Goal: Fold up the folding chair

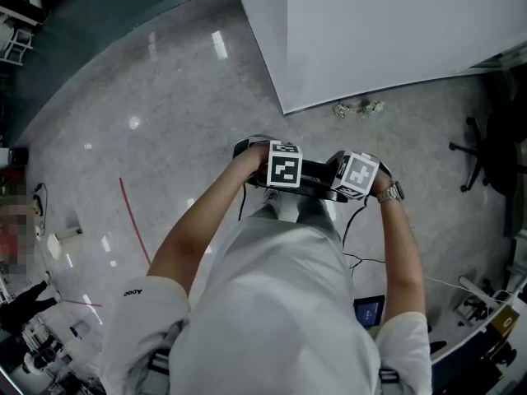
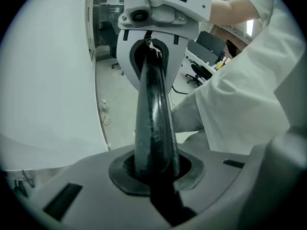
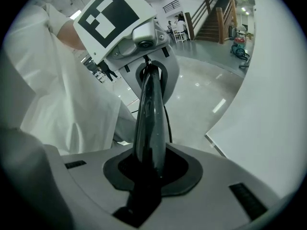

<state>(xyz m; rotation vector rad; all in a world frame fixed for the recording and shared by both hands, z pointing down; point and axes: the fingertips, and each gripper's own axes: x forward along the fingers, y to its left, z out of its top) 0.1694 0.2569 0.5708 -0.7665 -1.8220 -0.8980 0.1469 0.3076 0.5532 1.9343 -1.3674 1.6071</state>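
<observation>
We judged the step in hand to be handling the folding chair (image 1: 317, 192) by its black rail (image 2: 152, 104), which lay across our front on the near side of the white panel (image 1: 395, 31), with one gripper at each end. The rest of the chair was hidden under our arms and body, so we could not tell whether it was already folded flat. To do this well, we reckoned both hands should move as one, so that the rail was not twisted between them. The grip should also be firm enough that the glossy, rounded bar could not slide through. We thought the chair should swing away from the white panel's edge rather than toward it, and clear of the thin cables (image 1: 362, 260) lying on the floor (image 1: 165, 97) on the side farther from the panel. The left gripper (image 2: 153, 169) had its fingers (image 2: 191, 171) drawn in to a narrow gap and clamped on the rail, which ran straight out from them to the other gripper's mouth. The right gripper (image 3: 148, 169) was clamped on the same rail from the opposite end, its fingers (image 3: 190, 172) parted only by the bar's thickness. Neither touched anything else that we could see.
</observation>
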